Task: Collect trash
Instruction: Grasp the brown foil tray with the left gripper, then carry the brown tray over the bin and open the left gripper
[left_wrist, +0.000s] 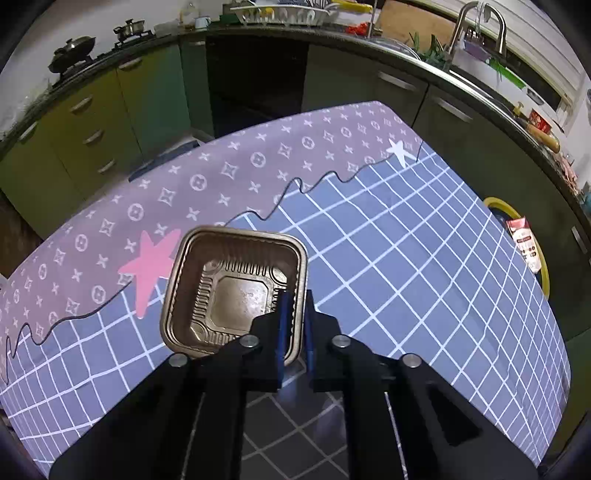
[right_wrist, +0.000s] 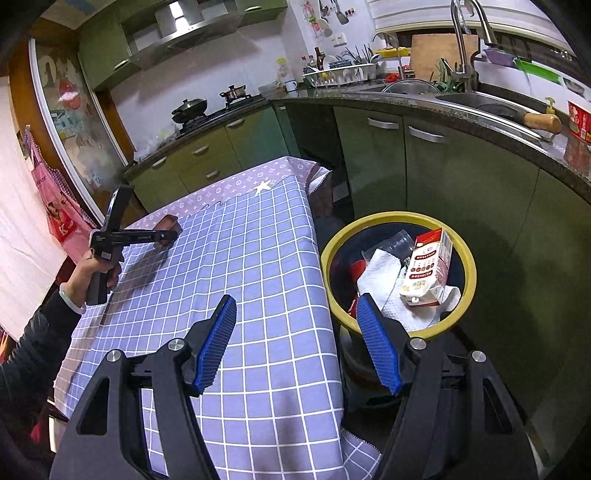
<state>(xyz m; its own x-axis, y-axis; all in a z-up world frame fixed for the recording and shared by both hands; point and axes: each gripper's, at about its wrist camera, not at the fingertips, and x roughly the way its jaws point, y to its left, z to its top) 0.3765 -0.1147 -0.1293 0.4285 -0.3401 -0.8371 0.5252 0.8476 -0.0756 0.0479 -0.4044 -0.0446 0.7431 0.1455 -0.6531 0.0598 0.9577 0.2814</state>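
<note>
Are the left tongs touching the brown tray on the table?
Touching. In the left wrist view, the left tongs are shut on the side wall of the tray, one blue pad inside the wall and one outside.

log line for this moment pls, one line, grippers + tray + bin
left gripper: shut on tray wall, tray on table | right gripper: open, empty | bin: holds carton, paper towel

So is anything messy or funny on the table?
Nothing is spilled. The only stray thing is the empty gold tray on the tablecloth, its wall pinched by the left gripper. Other trash is already in the bin.
</note>
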